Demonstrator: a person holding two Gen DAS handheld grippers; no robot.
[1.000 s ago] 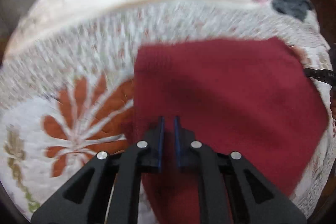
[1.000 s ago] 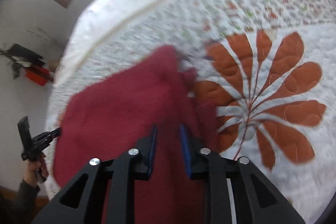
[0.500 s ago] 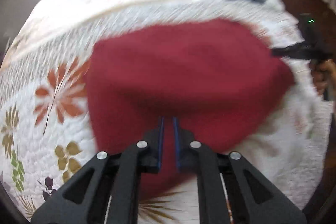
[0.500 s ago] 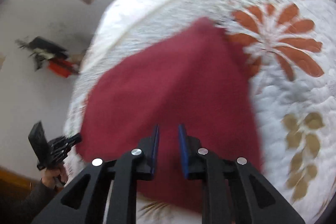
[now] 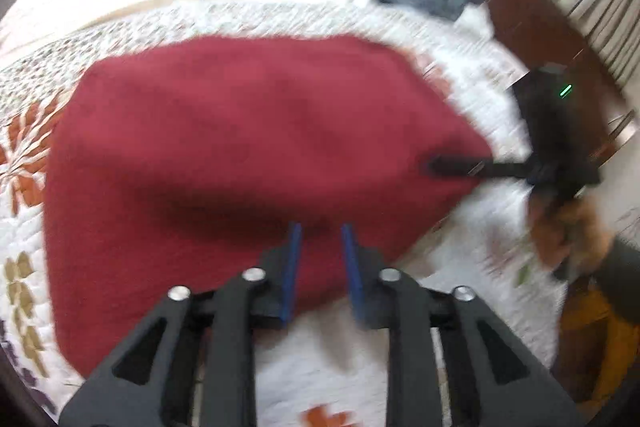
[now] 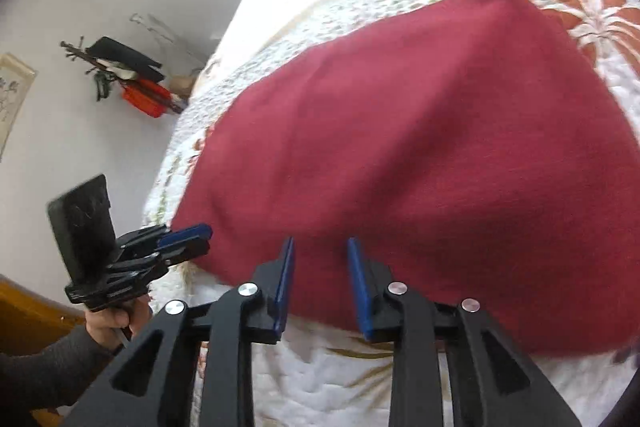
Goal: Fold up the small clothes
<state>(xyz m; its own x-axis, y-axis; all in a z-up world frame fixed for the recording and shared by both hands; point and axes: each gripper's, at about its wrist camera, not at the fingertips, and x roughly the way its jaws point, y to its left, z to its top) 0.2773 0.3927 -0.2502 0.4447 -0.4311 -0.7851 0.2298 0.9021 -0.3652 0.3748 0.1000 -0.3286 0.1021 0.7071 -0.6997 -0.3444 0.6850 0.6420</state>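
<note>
Left wrist view showed the red cloth spread flat on the quilt, reaching toward its near edge, with the left gripper over that side, jaws apart and holding nothing. At the cloth's right corner the right gripper lay touching or just over the hem, and the right wrist view showed its jaws apart too, gripping no fabric. The cloth looked soft, light and limp, likely to sag and drag on the quilt, so the two near corners seemed the best holds.
</note>
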